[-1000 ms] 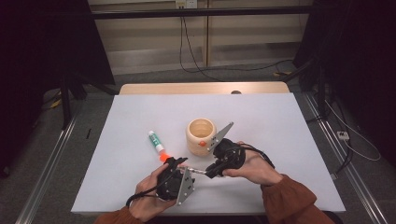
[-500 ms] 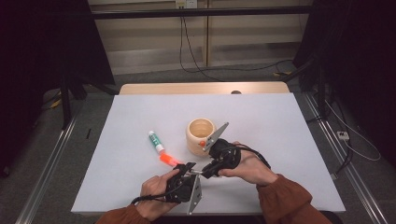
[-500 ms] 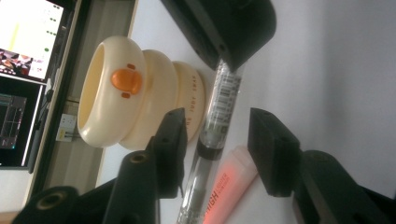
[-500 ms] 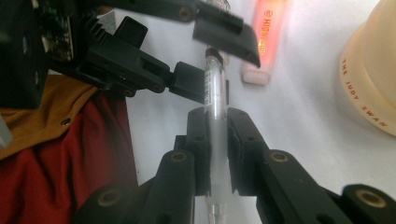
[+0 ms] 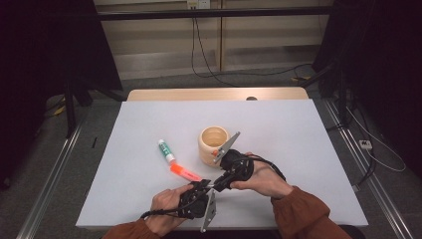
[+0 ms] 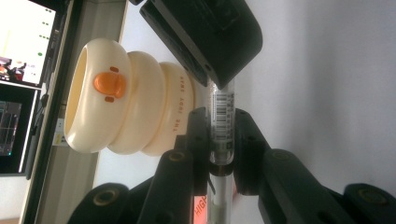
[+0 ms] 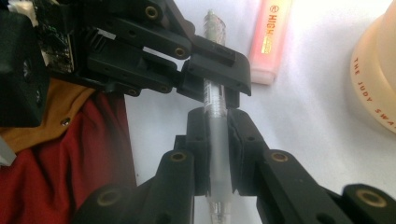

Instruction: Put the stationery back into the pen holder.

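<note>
High view: left tool (image 5: 201, 188) and right tool (image 5: 224, 180) are meeting near the desk (image 5: 298, 149) front edge, the cream cup (image 5: 214, 144), orange highlighter (image 5: 185, 173) and green-capped tube (image 5: 165, 151) lying just beyond.
Left gripper view: jaws are clamping a clear pen (image 6: 222, 126); cup standing close behind.
Right gripper view: jaws are gripping the same pen (image 7: 216, 116); highlighter lying just beside it.

Clear pen (image 7: 215, 112) clamped between both grippers

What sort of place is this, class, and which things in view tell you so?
Probably a lab or recording workspace, not a home: a white table on a floor with metal rails, loose cables along the wall, and lit monitor screens in the left gripper view.
</note>
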Available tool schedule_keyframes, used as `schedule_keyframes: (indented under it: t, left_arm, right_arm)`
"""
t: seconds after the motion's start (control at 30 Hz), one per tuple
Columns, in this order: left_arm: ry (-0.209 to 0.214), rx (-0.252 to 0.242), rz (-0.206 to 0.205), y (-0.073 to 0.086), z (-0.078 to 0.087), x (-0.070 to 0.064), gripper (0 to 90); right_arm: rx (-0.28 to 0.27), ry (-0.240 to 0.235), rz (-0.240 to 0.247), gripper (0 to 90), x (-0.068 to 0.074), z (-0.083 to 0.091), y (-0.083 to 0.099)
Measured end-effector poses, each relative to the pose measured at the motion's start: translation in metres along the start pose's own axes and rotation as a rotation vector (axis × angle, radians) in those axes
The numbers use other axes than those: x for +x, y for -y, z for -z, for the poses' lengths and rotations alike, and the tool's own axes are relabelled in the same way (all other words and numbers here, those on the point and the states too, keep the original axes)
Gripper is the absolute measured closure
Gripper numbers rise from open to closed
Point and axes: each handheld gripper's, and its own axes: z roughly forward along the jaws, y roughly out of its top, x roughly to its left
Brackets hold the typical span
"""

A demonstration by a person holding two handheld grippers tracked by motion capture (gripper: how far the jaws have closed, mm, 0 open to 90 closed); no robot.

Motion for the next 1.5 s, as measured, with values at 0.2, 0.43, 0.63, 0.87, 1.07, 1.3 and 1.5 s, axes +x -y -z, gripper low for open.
schedule_keyframes:
  t: [0.2,0.43,0.63,0.87,1.07,1.3,1.5]
  left_arm:
    - [0.036,-0.005,0.028,0.003,-0.002,0.001,79.8]
    - [0.072,-0.015,0.092,0.007,-0.001,0.005,79.8]
    - [0.103,-0.024,0.153,0.012,0.000,0.014,79.8]
    - [0.135,-0.095,0.330,0.021,0.000,0.020,79.8]
    - [0.187,-0.139,0.453,0.029,0.003,0.030,79.8]
    - [0.280,-0.225,0.652,0.041,0.005,0.040,79.8]
    - [0.310,-0.284,0.769,0.048,0.007,0.046,79.7]
  right_arm:
    - [-0.029,0.008,0.006,75.9,-0.002,0.001,0.001]
    - [-0.059,0.042,-0.008,54.5,-0.004,0.010,0.009]
    - [-0.085,0.090,-0.044,34.9,-0.008,0.016,0.019]
    - [-0.131,0.139,-0.081,17.6,-0.010,0.021,0.029]
    - [-0.173,0.184,-0.107,13.7,-0.008,0.027,0.040]
    - [-0.215,0.254,-0.159,12.5,-0.013,0.037,0.060]
    - [-0.249,0.317,-0.213,12.1,-0.015,0.040,0.078]
